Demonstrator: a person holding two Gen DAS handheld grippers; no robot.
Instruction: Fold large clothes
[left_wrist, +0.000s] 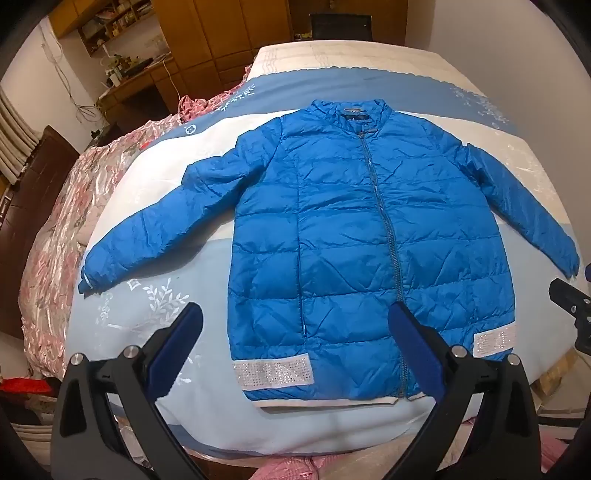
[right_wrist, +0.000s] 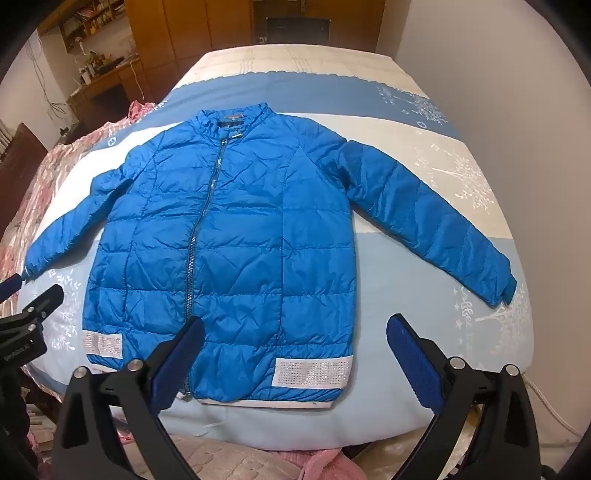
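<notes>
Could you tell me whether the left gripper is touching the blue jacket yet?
Apart. The left wrist view shows the left gripper open above the blue jacket, nothing between its fingers.

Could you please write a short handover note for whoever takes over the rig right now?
Left gripper: open, empty, hovering above the jacket's hem.
Right gripper: open, empty, also near the hem.
Blue jacket: flat on the bed, front up, zipped, collar at the far end, both sleeves spread outward.
Done: jacket laid out; no fold made yet.
Left: probably fold the sleeves in over the body, then fold the body.
</notes>
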